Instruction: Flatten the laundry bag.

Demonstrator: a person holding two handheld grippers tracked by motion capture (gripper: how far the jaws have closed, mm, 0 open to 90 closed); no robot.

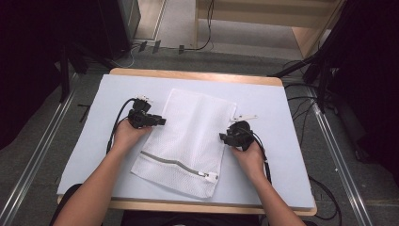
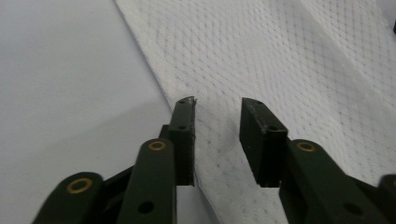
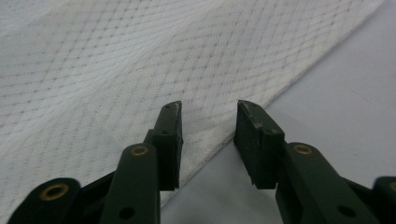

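Observation:
A white mesh laundry bag [image 1: 188, 136] lies flat on the pale table top [image 1: 277, 108], its grey zipper [image 1: 174, 162] running across the near end. My left gripper [image 1: 160, 121] rests at the bag's left edge. In the left gripper view its jaws [image 2: 217, 105] stand apart over the mesh [image 2: 280, 56], just inside that edge, pinching nothing. My right gripper [image 1: 222, 137] sits at the bag's right edge. In the right gripper view its jaws [image 3: 208, 108] are apart and straddle the border of the mesh [image 3: 116, 60], with the fabric edge lying under the gap.
A small white tab [image 1: 247, 117] pokes out from the bag's far right corner. The zipper pull [image 1: 209, 176] lies at the near right corner. Cables [image 1: 301, 101] trail on the floor at the right, and dark stands flank both sides of the table.

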